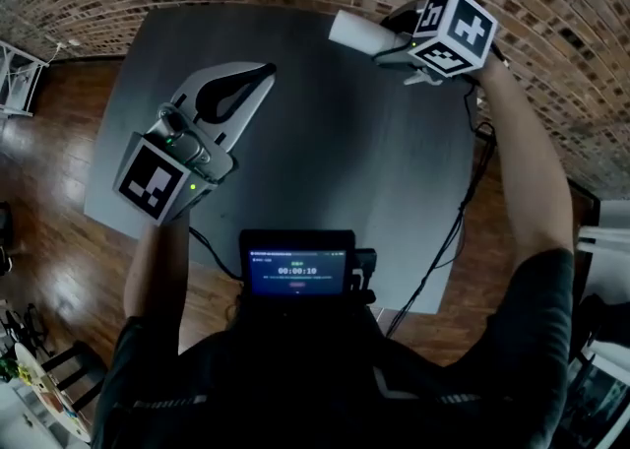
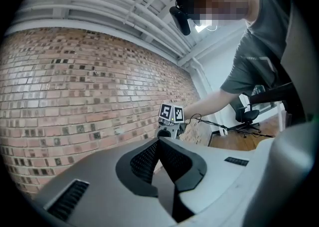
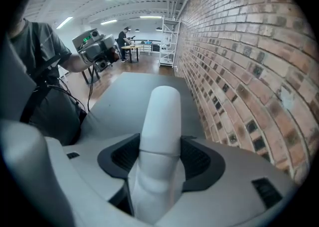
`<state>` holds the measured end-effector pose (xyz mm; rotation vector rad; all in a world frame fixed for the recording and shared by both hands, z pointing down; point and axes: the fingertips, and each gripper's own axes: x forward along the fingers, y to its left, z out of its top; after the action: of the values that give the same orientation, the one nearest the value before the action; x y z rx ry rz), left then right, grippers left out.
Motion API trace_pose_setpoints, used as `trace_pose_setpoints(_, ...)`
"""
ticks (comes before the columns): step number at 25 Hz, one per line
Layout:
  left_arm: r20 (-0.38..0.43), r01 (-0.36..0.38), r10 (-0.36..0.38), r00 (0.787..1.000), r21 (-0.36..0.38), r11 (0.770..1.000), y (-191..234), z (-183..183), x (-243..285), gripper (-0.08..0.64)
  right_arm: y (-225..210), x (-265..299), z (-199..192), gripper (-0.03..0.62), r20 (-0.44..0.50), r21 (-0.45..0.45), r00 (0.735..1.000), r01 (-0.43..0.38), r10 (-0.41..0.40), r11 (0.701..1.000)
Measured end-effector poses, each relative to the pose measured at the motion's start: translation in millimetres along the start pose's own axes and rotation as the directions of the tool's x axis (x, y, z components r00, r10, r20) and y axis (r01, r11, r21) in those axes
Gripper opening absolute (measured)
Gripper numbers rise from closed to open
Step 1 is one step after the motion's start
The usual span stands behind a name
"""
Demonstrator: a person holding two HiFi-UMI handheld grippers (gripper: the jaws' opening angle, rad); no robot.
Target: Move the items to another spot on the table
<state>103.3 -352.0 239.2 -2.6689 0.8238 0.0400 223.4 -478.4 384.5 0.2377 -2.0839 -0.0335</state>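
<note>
Brick wall behind dark grey bench (image 1: 325, 171). Right gripper (image 3: 159, 157): fingers clamped on white bottle (image 3: 160, 121), near bench's far edge. Left gripper (image 2: 159, 144): fingers closed, empty.

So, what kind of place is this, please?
Probably a loft-style workshop or lab: a long brick wall, a wooden floor, and metal shelves beside work desks at the far end.

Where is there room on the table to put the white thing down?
Almost the whole grey table is bare: the wide middle between the left gripper and the right gripper holding the white cylinder, and the near strip by the screen. Only the right edge is cluttered, where a cable trails.
</note>
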Motion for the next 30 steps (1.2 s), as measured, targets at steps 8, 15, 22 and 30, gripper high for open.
trace_pose_setpoints(8,-0.035,0.031,-0.034,0.999,-0.081,0.996,44.9,-80.1,44.0,0.003,-66.4,80.3,-40.8,0.265,-0.023,0.124,0.999,-0.032,0.035,0.992)
trace_pose_setpoints(15,-0.101,0.036,-0.051,0.994,-0.142,0.989,63.2,-163.9,73.4,0.003,-115.6,158.5,-118.3,0.265,-0.088,0.286,0.996,-0.006,0.033,0.958)
trace_pose_setpoints(22,-0.179,0.075,-0.107,0.978,-0.177,0.981,61.5,-228.1,95.0,0.003,-144.4,215.7,-158.3,0.265,-0.101,0.373,0.994,-0.011,0.052,0.928)
trace_pose_setpoints(30,-0.198,0.068,-0.111,0.974,-0.211,0.975,57.8,-261.4,96.8,0.003,-144.1,248.2,-184.3,0.265,-0.173,0.411,0.982,-0.002,0.08,0.912)
